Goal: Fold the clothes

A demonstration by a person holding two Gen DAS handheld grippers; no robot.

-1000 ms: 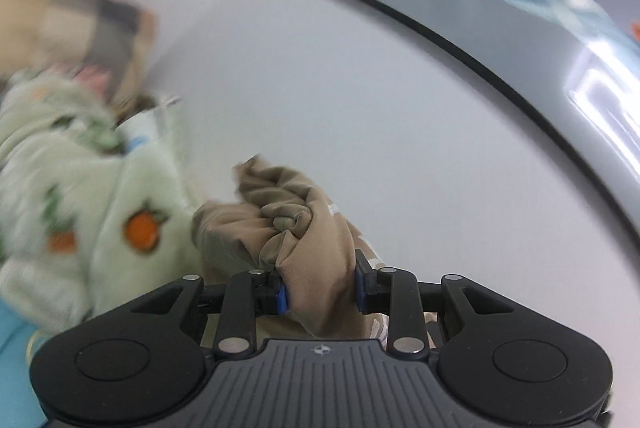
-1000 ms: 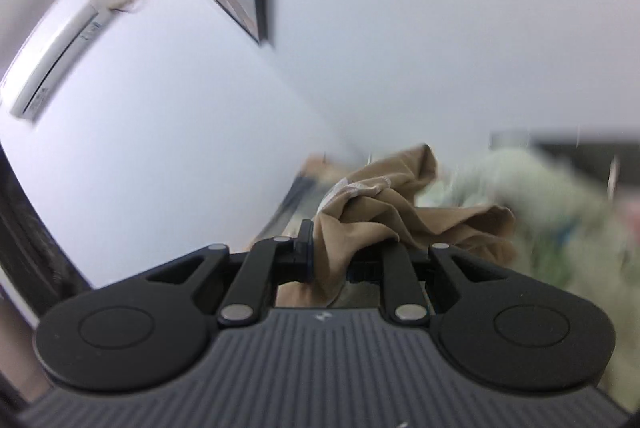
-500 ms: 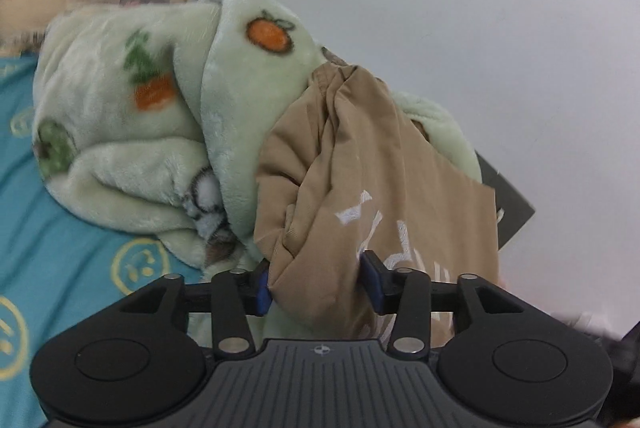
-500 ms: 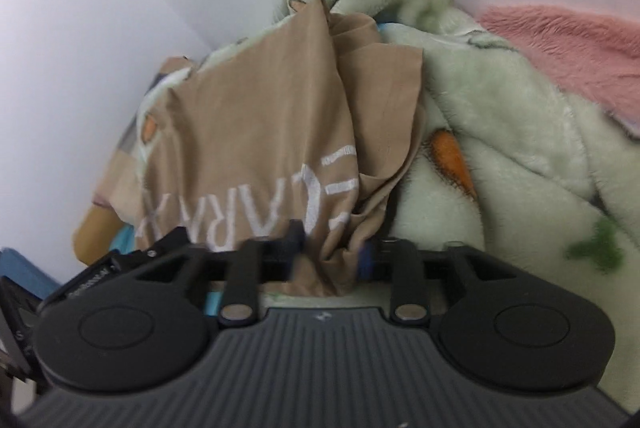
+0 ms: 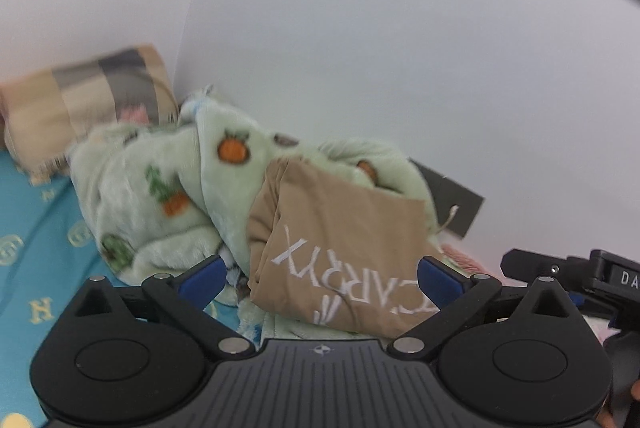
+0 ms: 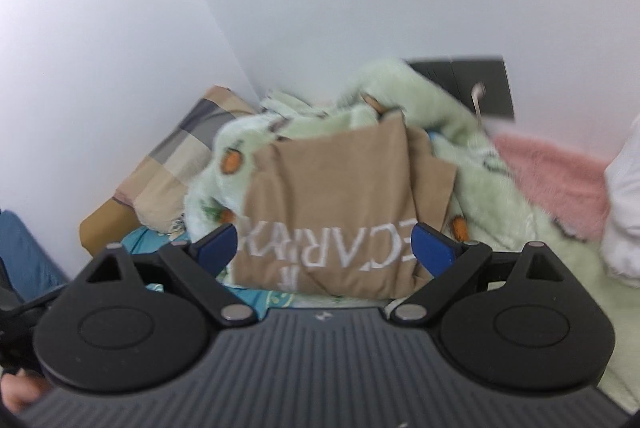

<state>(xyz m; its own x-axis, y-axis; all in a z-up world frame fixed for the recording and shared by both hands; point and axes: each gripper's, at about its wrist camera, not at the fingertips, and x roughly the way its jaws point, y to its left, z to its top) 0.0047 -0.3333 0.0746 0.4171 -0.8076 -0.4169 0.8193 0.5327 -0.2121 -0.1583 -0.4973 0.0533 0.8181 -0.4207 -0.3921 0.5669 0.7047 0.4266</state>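
Both tongs have just let go. Half a second ago the left tongs point(image 5: 320, 278) and right tongs point(image 6: 324, 244) were each clamped on the tan shirt point(image 5: 340, 240); now both sets stand wide apart, blue pads clear of the cloth on either side, nothing held.

The tan shirt lies folded into a rough rectangle, white lettering face up, resting on the front slope of the green fleece blanket point(image 5: 160, 196), touching it. That blanket is the landmark: it is heaped on the bed point(image 5: 36, 248) with the teal sheet, against the wall. A plaid pillow point(image 5: 88, 96) sits just behind-left of the blanket, a pink fuzzy cloth point(image 6: 552, 172) just to its right, and a dark wall panel point(image 6: 460, 76) behind it.

A second ago the shirt was bunched and lifted in the air; now it is set down and flat-ish. Judgement: this shirt's fold looks done and it has been placed aside on the blanket. One flap at the shirt's right edge sticks out slightly in the right wrist view. Next step is probably pulling back and picking another garment.
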